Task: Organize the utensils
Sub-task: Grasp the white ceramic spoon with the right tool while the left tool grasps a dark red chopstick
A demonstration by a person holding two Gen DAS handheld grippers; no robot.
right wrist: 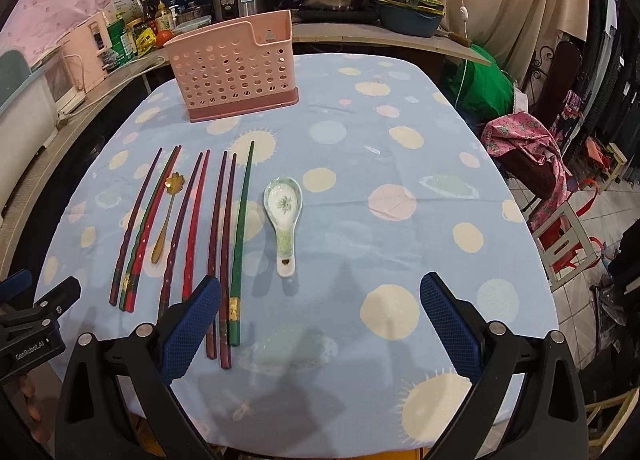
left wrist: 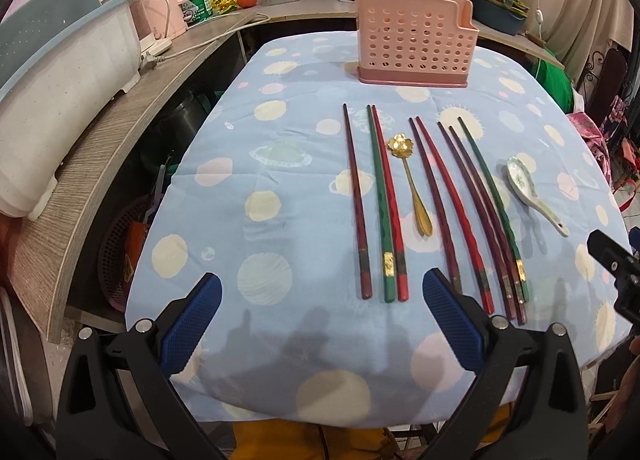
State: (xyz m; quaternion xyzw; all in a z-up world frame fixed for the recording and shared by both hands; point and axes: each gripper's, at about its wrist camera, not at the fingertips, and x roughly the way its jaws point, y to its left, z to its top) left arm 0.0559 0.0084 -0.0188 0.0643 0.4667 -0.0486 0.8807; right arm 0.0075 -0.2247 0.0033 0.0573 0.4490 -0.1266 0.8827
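1. Hovering over the near edge of the table, the left gripper (left wrist: 320,324) had its jaws wide apart and held nothing; its blue ribbed pads (left wrist: 188,324) stood above the planet-print tablecloth (left wrist: 280,140).
2. The right gripper (right wrist: 320,324) was likewise spread wide and empty, its left pad (right wrist: 192,324) overlapping the near ends of some chopsticks in the right wrist view.
3. Eight chopsticks (left wrist: 380,204) lay roughly parallel on the cloth, tips pointing away: dark maroon, green and red ones, several with gold bands near the thick ends.
4. A gold spoon with a flower-shaped bowl (left wrist: 410,184) lay among them, between the third and fourth sticks from the left.
5. A white ceramic soup spoon with a green pattern (right wrist: 283,220) rested bowl-up just right of the last green chopstick (right wrist: 242,244), not touching it.
6. A pink perforated utensil holder (left wrist: 416,40) stood upright at the far side of the table, well apart from the utensils, seemingly empty.
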